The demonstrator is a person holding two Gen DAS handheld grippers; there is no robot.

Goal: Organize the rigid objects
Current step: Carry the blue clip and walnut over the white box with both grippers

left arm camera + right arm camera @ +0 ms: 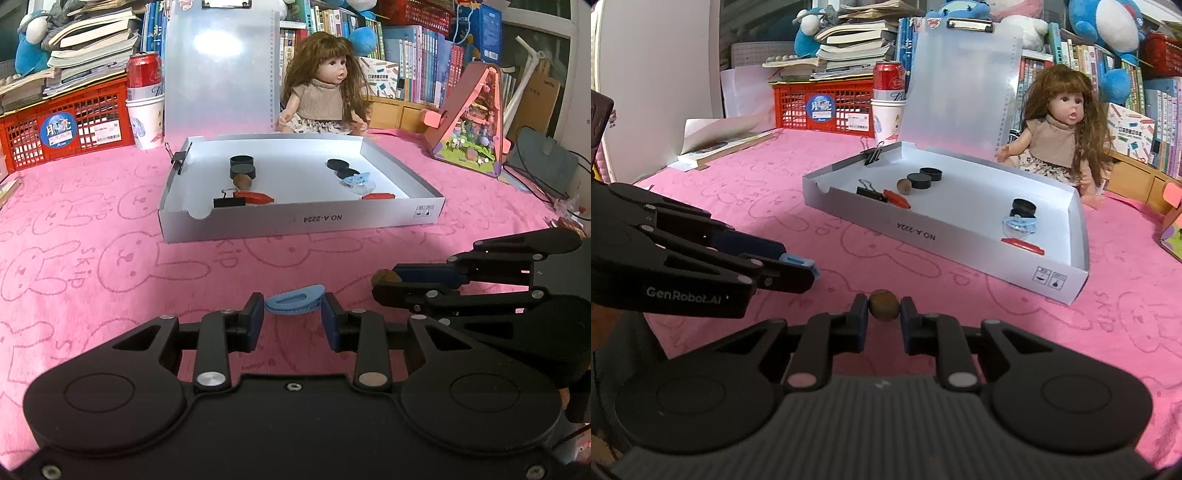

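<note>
**Both grippers loaded in front of the white tray**

The left gripper is clamped on a light-blue plastic clip, its two dark-blue pads pressing the clip's ends. The right gripper is closed around a small brown round nut-like ball, held between its fingertips. Both hover over the pink rabbit-print cloth, in front of the shallow white cardboard tray, on the side of its printed wall.

Inside the tray, toward its left end, lie two black round caps, a brown ball, a black binder clip and a red flat piece. Toward its right end lie two more black discs, a pale-blue clear clip and a second red piece. Another black binder clip grips the tray's left wall.

Behind the tray stand a translucent clipboard and a long-haired doll in a beige dress; to the tray's far left sit a red plastic crate and a red can in a white paper cup.
</note>
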